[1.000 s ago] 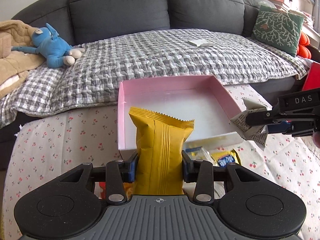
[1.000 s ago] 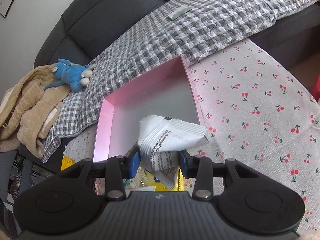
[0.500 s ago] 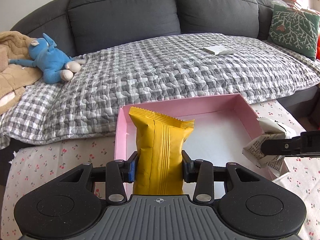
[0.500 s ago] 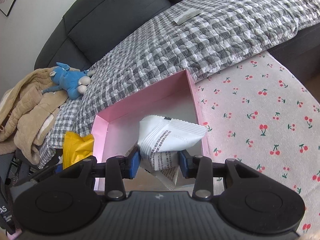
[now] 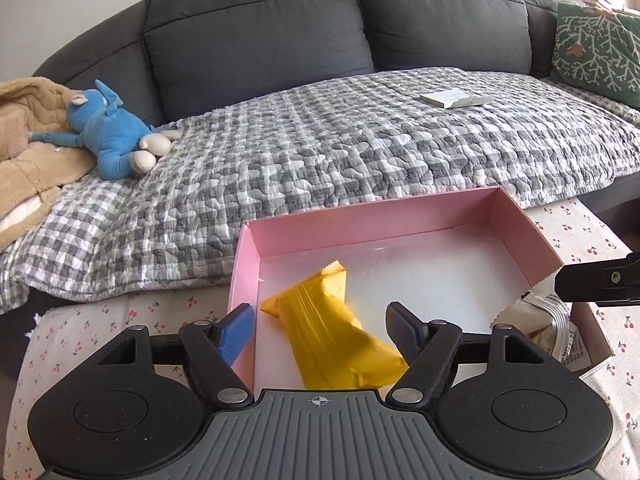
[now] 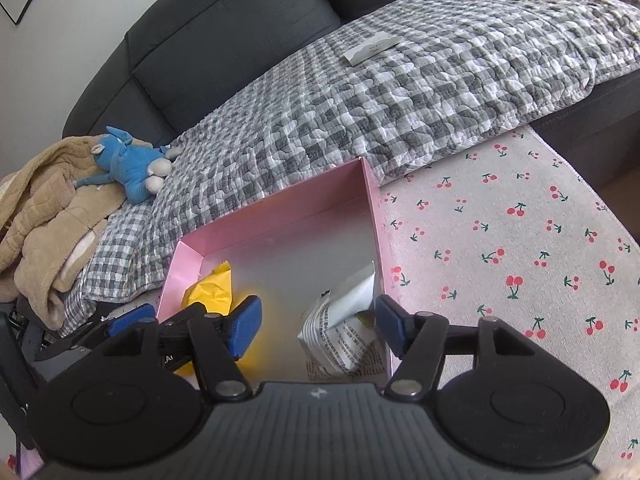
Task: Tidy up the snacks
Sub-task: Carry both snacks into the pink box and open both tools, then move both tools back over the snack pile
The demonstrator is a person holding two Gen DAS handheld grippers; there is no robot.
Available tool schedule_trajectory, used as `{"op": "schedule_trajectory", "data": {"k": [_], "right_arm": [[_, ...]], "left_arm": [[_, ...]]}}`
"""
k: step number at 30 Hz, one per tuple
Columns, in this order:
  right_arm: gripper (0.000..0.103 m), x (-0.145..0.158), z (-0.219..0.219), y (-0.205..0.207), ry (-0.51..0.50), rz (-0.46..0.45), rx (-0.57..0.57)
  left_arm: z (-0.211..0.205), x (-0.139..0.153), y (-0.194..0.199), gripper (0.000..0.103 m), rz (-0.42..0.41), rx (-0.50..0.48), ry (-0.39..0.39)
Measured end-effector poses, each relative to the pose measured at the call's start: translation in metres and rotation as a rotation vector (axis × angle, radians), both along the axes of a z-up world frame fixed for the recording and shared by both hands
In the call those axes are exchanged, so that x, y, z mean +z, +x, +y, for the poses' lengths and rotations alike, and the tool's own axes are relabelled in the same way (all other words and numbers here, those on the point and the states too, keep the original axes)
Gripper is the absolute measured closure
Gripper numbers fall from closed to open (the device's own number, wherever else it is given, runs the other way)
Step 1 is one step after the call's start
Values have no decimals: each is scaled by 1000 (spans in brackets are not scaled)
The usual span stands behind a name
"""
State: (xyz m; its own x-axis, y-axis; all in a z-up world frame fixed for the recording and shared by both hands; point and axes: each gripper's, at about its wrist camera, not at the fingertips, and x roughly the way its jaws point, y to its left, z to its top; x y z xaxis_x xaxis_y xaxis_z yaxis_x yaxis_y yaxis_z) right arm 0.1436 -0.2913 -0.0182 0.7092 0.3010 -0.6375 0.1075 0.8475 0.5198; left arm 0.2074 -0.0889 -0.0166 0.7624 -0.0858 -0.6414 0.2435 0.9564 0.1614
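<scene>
A shallow pink box [image 5: 516,216] of thin card, rectangular with a pale glossy floor, sits at the centre of both views on a cherry-print cloth [image 6: 520,240]. Inside lie two snack packets: one crinkled yellow packet [image 5: 332,332] with a serrated end seal, lying slantwise in the lower-left part of the box, and one white packet [image 6: 344,320] with fine black print, crumpled against the right wall (its lower end is hidden by the gripper body in the right wrist view). The left gripper [image 5: 322,322] has its jaws spread wide, one blue ribbed pad each side of the yellow packet, gripping nothing. The right gripper [image 6: 318,320] is likewise spread wide with nothing between its pads; the white packet lies loose just inside its right finger. Beyond the box, in the upper half of both frames, a puffy grey-and-white checked quilt [image 5: 360,152] covers a dark grey sofa [image 5: 256,40]. One blue plush toy [image 5: 112,140] rests at upper left.
</scene>
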Motion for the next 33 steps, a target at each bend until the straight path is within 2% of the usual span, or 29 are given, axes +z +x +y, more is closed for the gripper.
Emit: {"op": "schedule_trajectory", "data": {"k": [8,15,21,29,33], "right_arm": [[31,10,7,-9,-36,-14,17],[26,13,10,-22,-43,18,20],[20,16,13,-37,-49,29,16],[18,17,16,-58,-41,58,14],[16,16,18,-69,-33,69,18]], "left_arm": [[19,10,-14,17,49,33,-98],[34,14,-35,15,68,43,-140],[45,19,-58,11,69,25,-154],[64,20,-91,9,79,21,-167],[71,17,-106,6,85,21,-143]]}}
